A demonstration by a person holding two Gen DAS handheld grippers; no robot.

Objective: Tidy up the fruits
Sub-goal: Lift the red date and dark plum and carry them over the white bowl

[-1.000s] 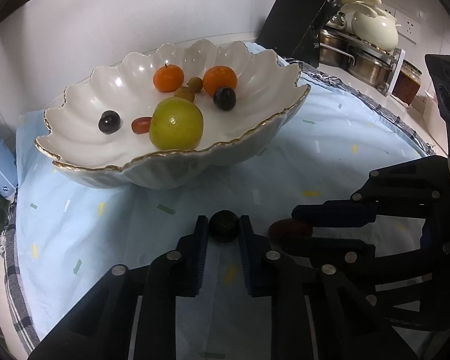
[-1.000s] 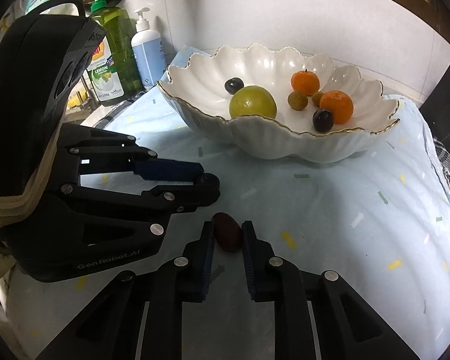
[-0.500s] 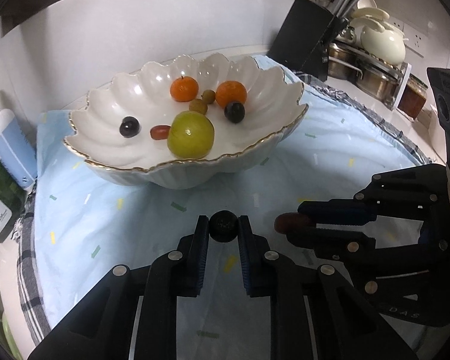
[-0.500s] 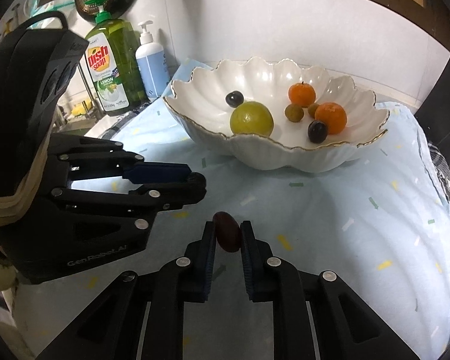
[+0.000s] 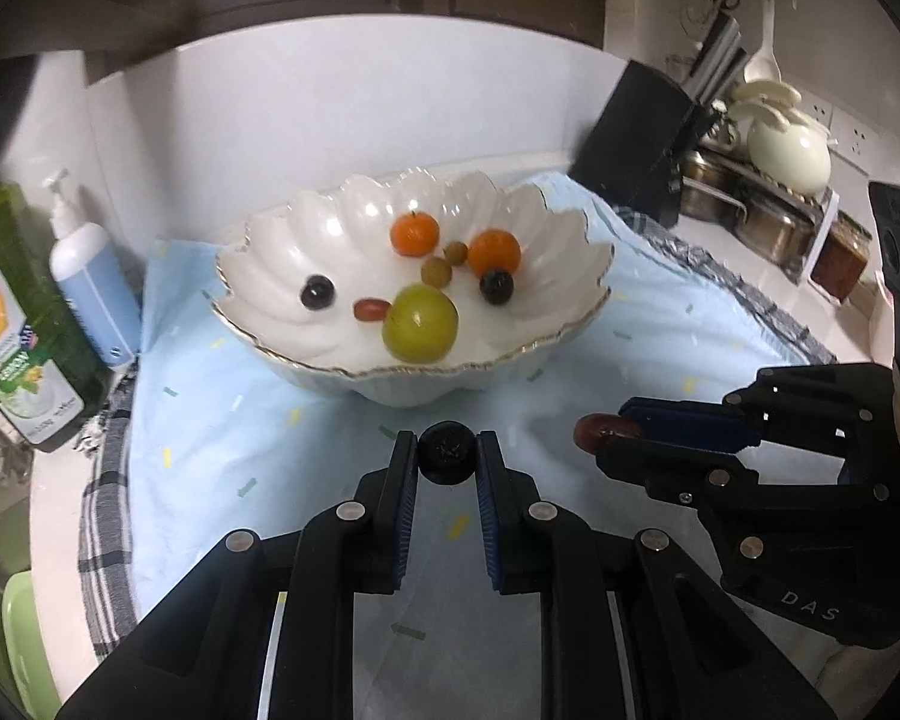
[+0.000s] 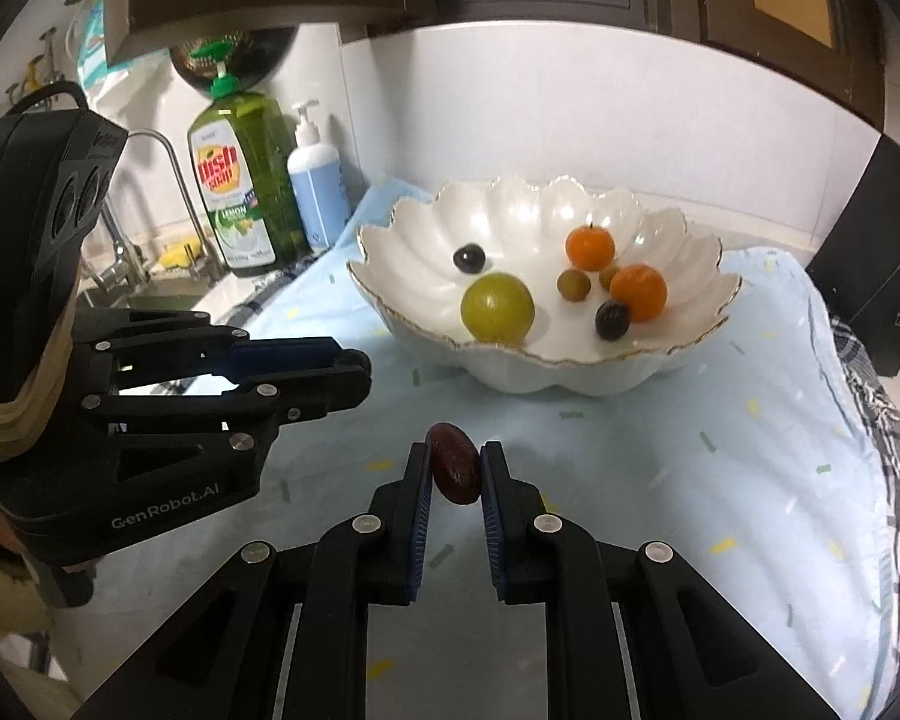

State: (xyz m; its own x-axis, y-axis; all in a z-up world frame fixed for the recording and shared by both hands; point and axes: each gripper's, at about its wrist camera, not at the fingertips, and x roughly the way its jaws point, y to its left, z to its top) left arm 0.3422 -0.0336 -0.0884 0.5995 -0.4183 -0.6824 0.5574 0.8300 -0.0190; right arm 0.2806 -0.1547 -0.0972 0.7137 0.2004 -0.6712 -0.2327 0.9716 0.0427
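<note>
Both grippers lifting, fruit in each, bowl dropping lower in view.

You're pinching a dark grape [image 5: 446, 461] in the left gripper [image 5: 446, 463] and a reddish date [image 6: 455, 471] in the right gripper [image 6: 455, 474], both rising off the cloth [image 6: 720, 480] versus a second ago. The bowl [image 5: 594, 276] is sitting ahead, seven fruits inside; you're likely heading over its rim to drop both.
</note>
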